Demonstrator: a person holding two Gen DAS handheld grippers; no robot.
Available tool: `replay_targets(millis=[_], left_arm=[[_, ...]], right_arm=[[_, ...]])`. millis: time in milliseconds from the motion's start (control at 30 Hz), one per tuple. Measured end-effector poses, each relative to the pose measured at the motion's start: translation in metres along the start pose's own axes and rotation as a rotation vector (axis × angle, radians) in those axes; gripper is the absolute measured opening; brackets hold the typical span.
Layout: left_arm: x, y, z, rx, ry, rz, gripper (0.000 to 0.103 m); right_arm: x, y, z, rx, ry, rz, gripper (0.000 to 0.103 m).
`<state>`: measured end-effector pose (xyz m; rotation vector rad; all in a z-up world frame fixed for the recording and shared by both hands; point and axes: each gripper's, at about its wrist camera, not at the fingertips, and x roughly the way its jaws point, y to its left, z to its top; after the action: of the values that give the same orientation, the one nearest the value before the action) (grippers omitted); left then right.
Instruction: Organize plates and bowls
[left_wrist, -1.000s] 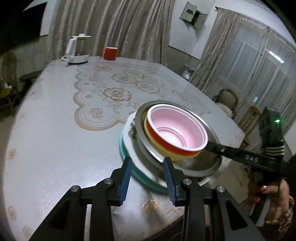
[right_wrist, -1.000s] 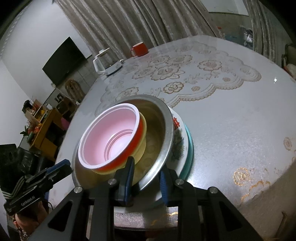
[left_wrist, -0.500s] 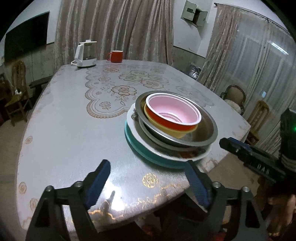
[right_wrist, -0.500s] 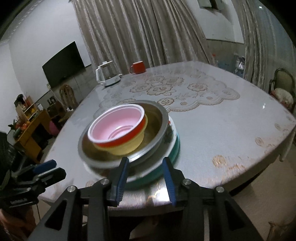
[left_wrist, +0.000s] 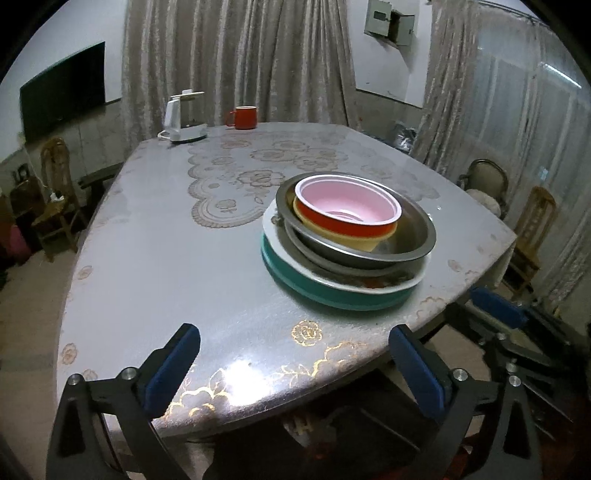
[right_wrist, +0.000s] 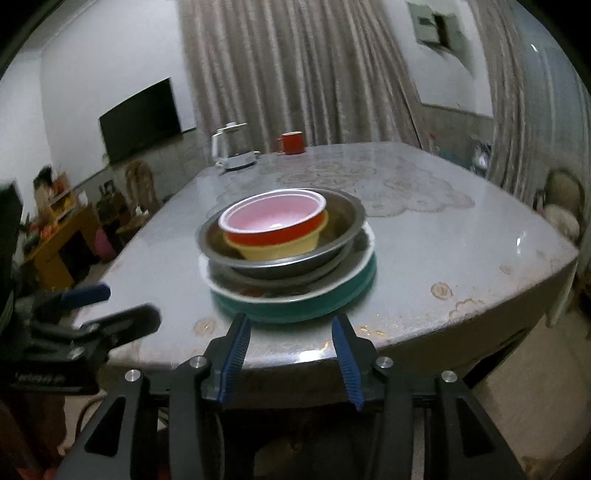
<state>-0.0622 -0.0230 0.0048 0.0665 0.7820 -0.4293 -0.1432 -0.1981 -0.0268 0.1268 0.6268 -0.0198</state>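
Observation:
One stack stands near the table's front edge. A teal plate (left_wrist: 332, 291) (right_wrist: 295, 310) is at the bottom, then a white plate (left_wrist: 280, 243) (right_wrist: 354, 273), a steel bowl (left_wrist: 413, 236) (right_wrist: 340, 218), a yellow bowl (left_wrist: 354, 243) (right_wrist: 280, 251) and a red bowl with a pink inside (left_wrist: 347, 206) (right_wrist: 273, 218) on top. My left gripper (left_wrist: 295, 369) is wide open and empty, back off the table's front edge. My right gripper (right_wrist: 291, 354) is open and empty, just in front of the stack at the table edge. Each gripper shows in the other's view (left_wrist: 495, 306) (right_wrist: 85, 306).
A white kettle (left_wrist: 183, 118) (right_wrist: 232, 147) and a red mug (left_wrist: 243, 117) (right_wrist: 291, 143) stand at the table's far edge. A lace mat (left_wrist: 258, 177) lies mid-table. Chairs (left_wrist: 532, 229) stand to the right, curtains behind, a wooden cabinet (right_wrist: 59, 240) to the left.
Both grippers pulled back from the stack to the table's front edge. The right gripper let go of the steel bowl's rim and opened. The left gripper opened wide.

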Motion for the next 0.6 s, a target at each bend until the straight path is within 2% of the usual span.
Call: replay_targets(millis=[100, 300, 467, 600], left_arm=[[-0.001, 0.002, -0.002, -0.003, -0.003, 0.02, 0.103], [-0.009, 0.002, -0.003, 0.0, -0.035, 0.064, 0.103], [-0.011, -0.002, -0.002, 0.029, -0.051, 0.142, 0.103], [-0.01, 0.0, -0.002, 0.028, -0.051, 0.139, 0.103]], right_arm=[[-0.008, 0.003, 0.001, -0.014, -0.034, -0.008, 0.047], [-0.01, 0.005, -0.001, -0.004, -0.03, -0.013, 0.047], [-0.01, 0.005, 0.0, -0.006, -0.025, -0.012, 0.047], [-0.009, 0.005, 0.0, -0.006, -0.025, -0.014, 0.047]])
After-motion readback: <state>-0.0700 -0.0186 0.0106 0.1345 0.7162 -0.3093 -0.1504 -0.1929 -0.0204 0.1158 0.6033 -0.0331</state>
